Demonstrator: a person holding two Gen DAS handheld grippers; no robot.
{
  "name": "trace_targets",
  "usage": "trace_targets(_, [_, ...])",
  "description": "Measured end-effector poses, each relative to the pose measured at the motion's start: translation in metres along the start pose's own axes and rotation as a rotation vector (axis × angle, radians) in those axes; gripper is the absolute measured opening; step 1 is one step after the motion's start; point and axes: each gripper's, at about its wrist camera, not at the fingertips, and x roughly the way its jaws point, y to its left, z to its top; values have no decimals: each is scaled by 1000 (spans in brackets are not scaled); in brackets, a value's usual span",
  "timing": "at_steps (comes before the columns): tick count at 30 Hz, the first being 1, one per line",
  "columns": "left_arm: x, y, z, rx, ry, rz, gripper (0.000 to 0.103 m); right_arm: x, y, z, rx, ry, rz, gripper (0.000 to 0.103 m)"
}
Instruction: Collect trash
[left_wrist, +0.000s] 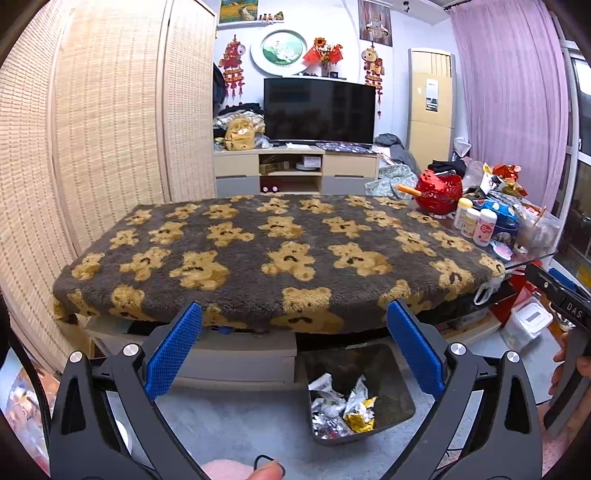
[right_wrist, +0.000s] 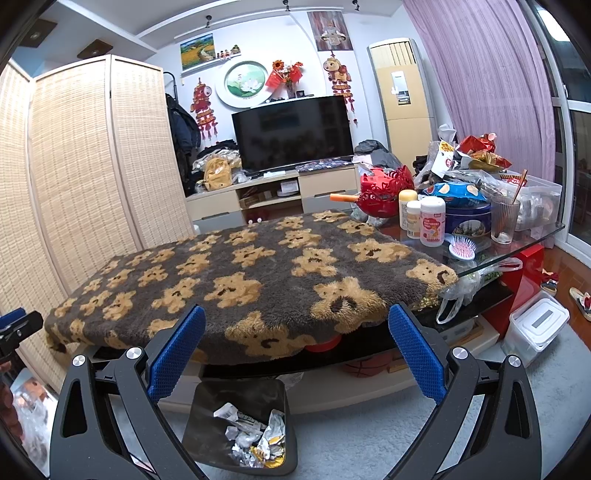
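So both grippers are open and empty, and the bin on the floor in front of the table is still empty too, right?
Not quite. The bin is not empty: crumpled wrappers lie in it, as both wrist views show. The rest holds: the left gripper and right gripper are open and empty, and the bin stands on the floor in front of the table.

Your right gripper (right_wrist: 295, 350) hangs with its blue pads (right_wrist: 177, 354) spread wide and nothing between them, facing the front edge of the bear-print blanket (right_wrist: 258, 280) over the table. Below it on the floor, the black trash bin (right_wrist: 207, 417) holds crumpled wrappers (right_wrist: 255, 435). Your left gripper (right_wrist: 18, 328) shows at the left edge.
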Motion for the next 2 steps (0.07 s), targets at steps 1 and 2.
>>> trace_targets(1, [1,1,0,-6,8,-2,95,0,0,0,0,0,0,100])
trace_targets(2, [2,2,0,-10,12,1,95,0,1,0,0,0,-1,100])
